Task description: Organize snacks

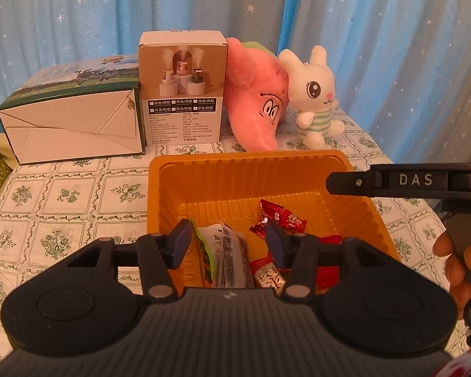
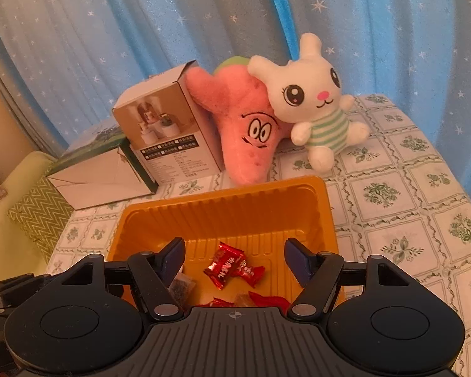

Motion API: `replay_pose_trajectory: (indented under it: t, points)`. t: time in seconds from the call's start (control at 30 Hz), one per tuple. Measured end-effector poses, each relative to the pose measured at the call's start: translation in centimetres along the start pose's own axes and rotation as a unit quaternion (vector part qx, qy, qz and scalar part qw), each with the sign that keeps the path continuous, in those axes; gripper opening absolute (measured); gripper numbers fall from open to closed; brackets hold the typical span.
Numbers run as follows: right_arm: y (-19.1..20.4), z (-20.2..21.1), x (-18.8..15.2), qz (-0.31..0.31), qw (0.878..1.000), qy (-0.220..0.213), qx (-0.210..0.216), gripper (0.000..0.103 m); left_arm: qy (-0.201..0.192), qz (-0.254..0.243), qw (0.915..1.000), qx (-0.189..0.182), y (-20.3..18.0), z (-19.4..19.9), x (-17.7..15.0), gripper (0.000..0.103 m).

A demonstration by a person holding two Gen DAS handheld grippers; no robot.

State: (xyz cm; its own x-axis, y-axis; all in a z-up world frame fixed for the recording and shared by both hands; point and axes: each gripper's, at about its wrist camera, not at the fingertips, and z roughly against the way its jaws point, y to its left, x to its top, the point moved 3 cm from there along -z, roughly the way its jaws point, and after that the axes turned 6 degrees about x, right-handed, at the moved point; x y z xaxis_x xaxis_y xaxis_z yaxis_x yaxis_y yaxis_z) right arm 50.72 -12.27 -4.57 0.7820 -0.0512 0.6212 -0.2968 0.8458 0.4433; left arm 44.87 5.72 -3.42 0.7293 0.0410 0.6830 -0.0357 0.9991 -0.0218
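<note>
While over orange tray, left gripper, right gripper agape

The left gripper hides the snack packets' near ends.

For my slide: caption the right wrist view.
Open right tongs hover over an orange tray holding red candies, plush toys behind.

left gripper jaws apart, empty | over orange tray | snacks inside
</note>
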Motion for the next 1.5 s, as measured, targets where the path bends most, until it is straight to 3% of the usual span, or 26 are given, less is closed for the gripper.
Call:
replay_pose_trajectory:
  t: [0.37, 0.5, 0.87, 1.23, 1.5]
  points:
    - [-0.4, 3.6, -0.8, -0.002, 1.000, 0.001, -0.017, 0.070, -0.004, -0.002, 0.9999, 0.010, -1.1, 3.5, 0.0, 0.061]
    - [0.0, 6.5, -0.9, -0.002, 1.000, -0.010, -0.021, 0.070, -0.015, 0.006, 0.9998, 0.011, -1.2, 6.5, -0.1, 0.065]
    - [2.5, 16.1, -3.6, 0.031, 0.998, -0.041, -0.044, 0.070, -0.043, 0.012, 0.9981, 0.043, -1.5, 16.3, -1.6, 0.066]
    - [6.3, 24.6, -9.5, 0.064, 0.996, -0.057, -0.037, 0.070, -0.047, 0.025, 0.9979, 0.038, -2.3, 24.2, -7.3, 0.066]
    - [8.6, 28.6, -14.7, 0.076, 0.995, -0.056, -0.039, 0.070, -0.044, 0.037, 0.9965, 0.062, -2.6, 28.6, -12.5, 0.066]
